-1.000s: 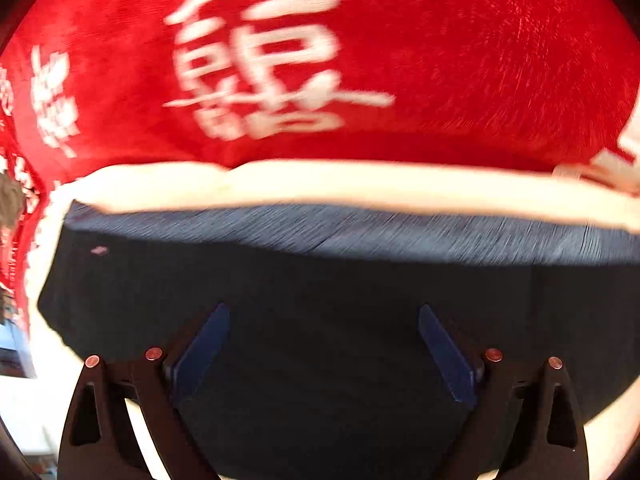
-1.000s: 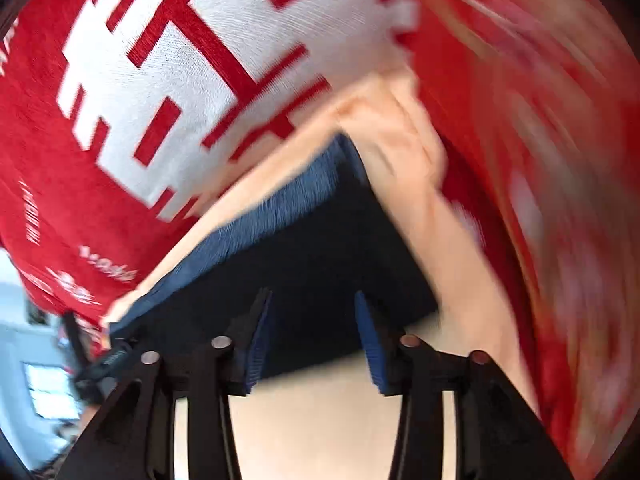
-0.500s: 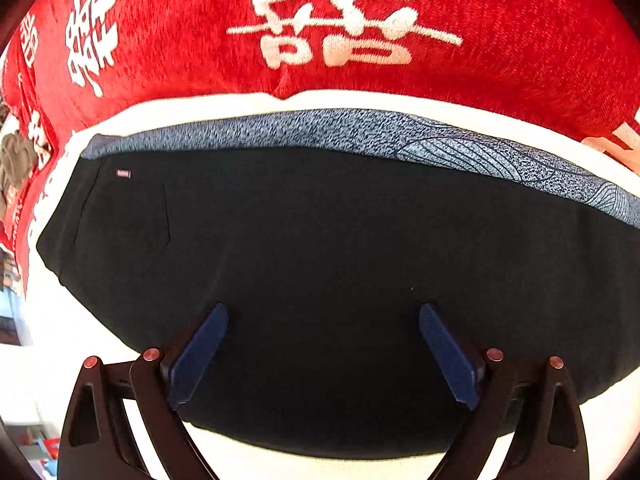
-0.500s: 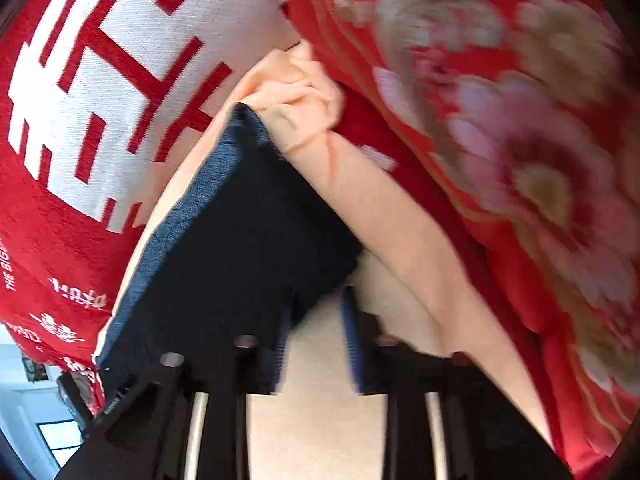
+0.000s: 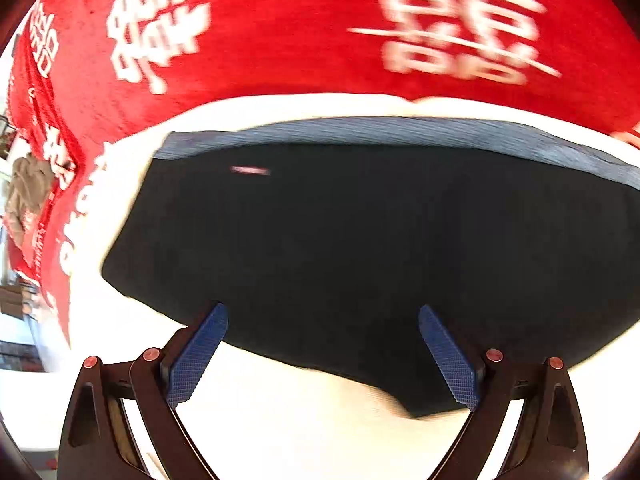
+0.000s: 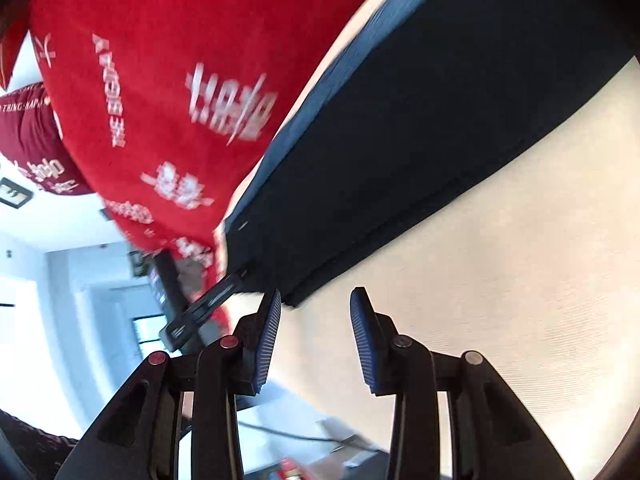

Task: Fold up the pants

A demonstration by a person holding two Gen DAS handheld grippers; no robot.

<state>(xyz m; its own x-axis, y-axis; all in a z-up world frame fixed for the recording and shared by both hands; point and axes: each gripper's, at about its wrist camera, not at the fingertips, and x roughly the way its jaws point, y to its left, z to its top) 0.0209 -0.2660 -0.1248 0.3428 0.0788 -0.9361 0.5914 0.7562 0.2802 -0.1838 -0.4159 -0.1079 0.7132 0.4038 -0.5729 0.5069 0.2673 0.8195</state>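
- Left wrist view: the dark, smooth pants [image 5: 360, 248] lie flat on a cream sheet [image 5: 300, 432], their grey ribbed waistband [image 5: 400, 130] on the far side by a fuzzy red blanket [image 5: 280, 32] with white characters. The left claw [image 5: 323, 354] gapes wide over the near hem, its blue gridded pads gripping nothing.
- Right wrist view: the right claw [image 6: 316, 336], having just been opening a little, stands partly open and empty beside the pants' corner [image 6: 292, 300], over the finely woven sheet [image 6: 500, 280].

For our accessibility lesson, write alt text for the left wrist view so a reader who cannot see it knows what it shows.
Folded dark pants with a grey-blue waistband lie flat on a cream sheet, seen from above between the open left gripper, which holds nothing. Behind them spreads a red blanket with white lettering; the picture is motion-blurred.
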